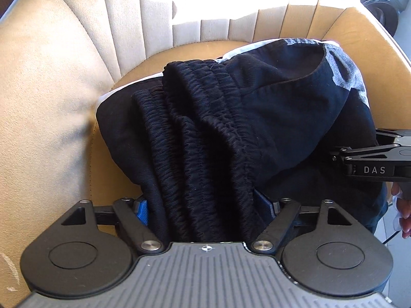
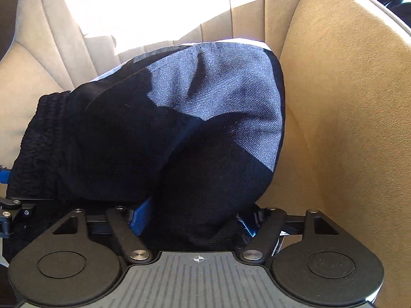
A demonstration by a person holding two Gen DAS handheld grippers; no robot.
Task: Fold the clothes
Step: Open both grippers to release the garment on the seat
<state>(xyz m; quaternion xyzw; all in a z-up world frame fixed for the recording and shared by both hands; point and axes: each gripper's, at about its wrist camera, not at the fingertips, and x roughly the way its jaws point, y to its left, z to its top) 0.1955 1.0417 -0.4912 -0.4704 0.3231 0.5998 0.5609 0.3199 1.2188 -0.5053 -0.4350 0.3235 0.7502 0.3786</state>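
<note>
Left gripper (image 1: 205, 213) first: both blue pads (image 1: 142, 211) sit on either side of the gathered elastic waistband (image 1: 200, 138) of the black garment (image 1: 257, 118), and the bunched cloth fills the gap between them, so I read it as clamped on the waistband. That ribbed band runs up and away from my left fingers in several thick folds.

Garment lies heaped on the tan seat cushion (image 1: 108, 174) of an upholstered chair, with the pale ribbed backrest (image 1: 123, 20) behind it and bright sun washing out the upper middle. Sunlit patches of the cloth look grey-blue; a thin white edge shows along its far side.

To the right in the left wrist view, my right gripper (image 1: 341, 154) reaches in from the edge, its black linkage marked DAS, tips lost in the fabric. A few fingertips of my right hand (image 1: 403, 213) show at the far edge.

Right wrist view: right gripper (image 2: 197, 220) has black garment (image 2: 179, 128) packed between its blue pads (image 2: 140, 218), closed on a fold of it. Left gripper's linkage (image 2: 10, 210) peeks in at the left edge. Curved tan armrest wall (image 2: 346, 102) rises just beside the heap on the right.
</note>
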